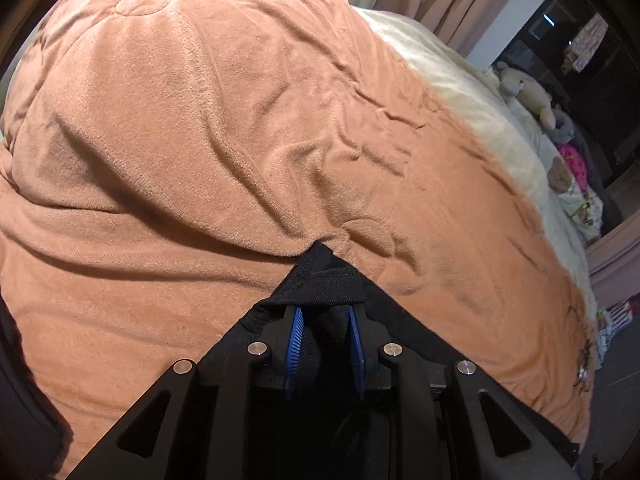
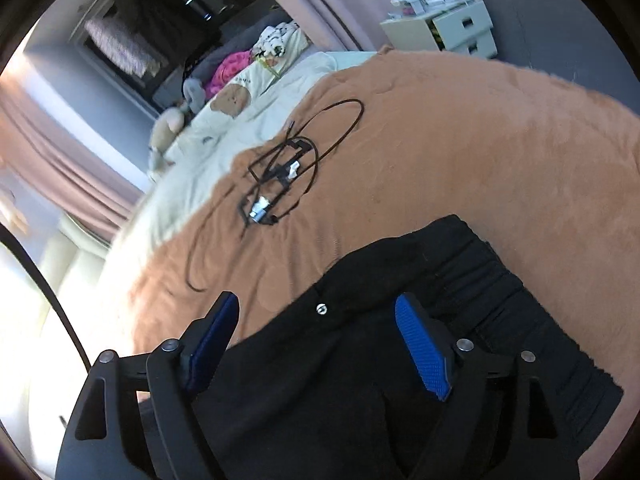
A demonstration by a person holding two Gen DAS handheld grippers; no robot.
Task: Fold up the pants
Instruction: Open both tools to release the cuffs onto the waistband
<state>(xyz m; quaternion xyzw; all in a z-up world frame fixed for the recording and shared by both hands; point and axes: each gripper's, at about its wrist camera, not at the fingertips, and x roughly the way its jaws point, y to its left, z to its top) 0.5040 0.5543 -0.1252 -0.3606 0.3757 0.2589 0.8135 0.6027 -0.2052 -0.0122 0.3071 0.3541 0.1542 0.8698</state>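
Black pants [image 2: 360, 360] lie on an orange fleece blanket [image 2: 460, 140] in the right wrist view. Their gathered elastic waistband [image 2: 520, 300] is at the right and a small silver snap [image 2: 320, 309] shows near the middle. My right gripper [image 2: 318, 303] hovers over them with its blue pads [image 2: 424, 352] spread wide and nothing pinched. In the left wrist view a corner of the black pants [image 1: 320, 276] rests on the blanket [image 1: 200, 140] and drapes over the tips of my left gripper [image 1: 325, 309]. Its pads [image 1: 295, 344] stand slightly apart, with loose cloth between them.
A tangle of black cables with small metal parts [image 2: 280, 172] lies on the blanket beyond the pants. A cream quilt [image 2: 248, 120] and soft toys [image 1: 532, 96] are at the far side of the bed. A white drawer unit [image 2: 460, 28] stands past the bed's edge.
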